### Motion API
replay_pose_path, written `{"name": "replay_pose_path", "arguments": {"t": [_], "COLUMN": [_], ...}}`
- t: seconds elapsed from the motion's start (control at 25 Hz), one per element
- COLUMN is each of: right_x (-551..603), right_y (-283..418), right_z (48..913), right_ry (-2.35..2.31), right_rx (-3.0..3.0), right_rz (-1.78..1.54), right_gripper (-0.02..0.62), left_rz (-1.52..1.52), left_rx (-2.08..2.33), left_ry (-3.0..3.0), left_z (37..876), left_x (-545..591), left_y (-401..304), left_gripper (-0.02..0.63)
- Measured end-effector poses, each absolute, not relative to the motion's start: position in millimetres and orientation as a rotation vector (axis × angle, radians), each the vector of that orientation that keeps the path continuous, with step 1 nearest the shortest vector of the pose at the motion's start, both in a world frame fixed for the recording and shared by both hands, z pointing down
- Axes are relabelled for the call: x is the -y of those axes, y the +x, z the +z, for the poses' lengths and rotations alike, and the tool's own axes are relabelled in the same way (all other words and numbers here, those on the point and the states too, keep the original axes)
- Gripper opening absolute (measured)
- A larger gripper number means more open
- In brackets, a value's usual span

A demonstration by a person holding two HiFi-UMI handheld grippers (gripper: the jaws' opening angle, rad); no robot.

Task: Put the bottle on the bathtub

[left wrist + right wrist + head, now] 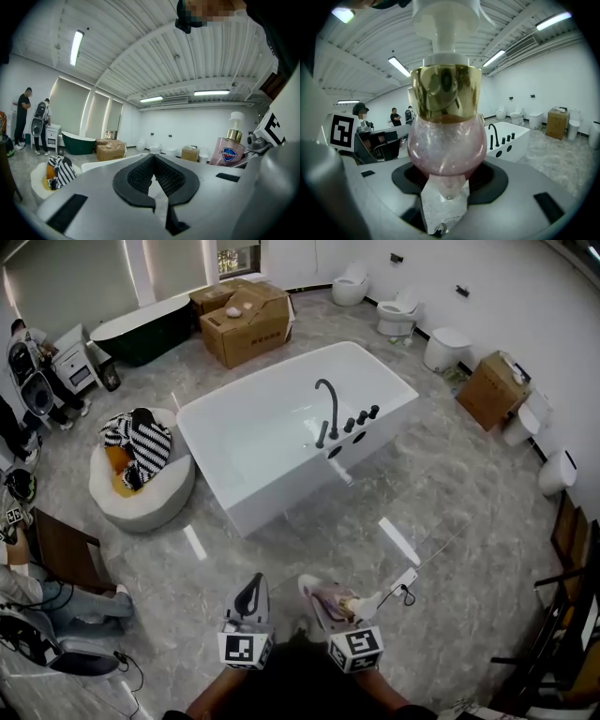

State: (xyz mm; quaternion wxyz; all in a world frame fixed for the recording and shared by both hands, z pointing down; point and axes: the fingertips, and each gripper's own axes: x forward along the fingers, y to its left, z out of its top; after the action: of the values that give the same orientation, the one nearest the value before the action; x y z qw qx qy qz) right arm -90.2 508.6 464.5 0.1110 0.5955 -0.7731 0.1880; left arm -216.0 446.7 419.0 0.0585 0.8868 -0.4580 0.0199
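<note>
Forearms (214,697) are pointing side by side toward the bathtub (298,486), and both tools are hovering well short of it, with a stretch of grey marble floor (441,512) lying between them and its near wall.

The left gripper (250,583) is aiming level at the bathtub, its marker cube sitting at the end farthest from the tub. In the left gripper view I am watching its (153,161) black pads meeting at their tips, so those tongs are sitting closed with nothing between them.

The right gripper (319,594) is hanging just beside the left one, nose tipping a little down toward the floor in front of the bathtub. Its tongs are clamping the bottle (334,599). In the right gripper view the pink belly (445,140) is filling the gap between the two dark pads and standing upright, with the gold collar (446,91) and white pump head (446,18) rising over the camera.

So the bottle is riding in the air on my side of the bathtub, well apart from its rim. The black faucet (328,409) on that rim is standing on the side toward me, and in the right gripper view it (492,133) is showing just past the bottle.
</note>
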Motion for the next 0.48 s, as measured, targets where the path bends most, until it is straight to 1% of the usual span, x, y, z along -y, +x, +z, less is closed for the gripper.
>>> {"name": "replay_pose_path", "arguments": {"t": [0.48], "right_x": [-514], "right_y": [-33], "right_z": [470], "right_ry": [1.727], "right_rx": [2.302], "right_rz": [0.538], "right_gripper": [0.224], "left_rz": [0.027], "left_rx": [1.458], "left_ry": [2.701], "left_z": [414], "left_x": [-445], "left_y": [-166], "left_gripper": [0.014]}}
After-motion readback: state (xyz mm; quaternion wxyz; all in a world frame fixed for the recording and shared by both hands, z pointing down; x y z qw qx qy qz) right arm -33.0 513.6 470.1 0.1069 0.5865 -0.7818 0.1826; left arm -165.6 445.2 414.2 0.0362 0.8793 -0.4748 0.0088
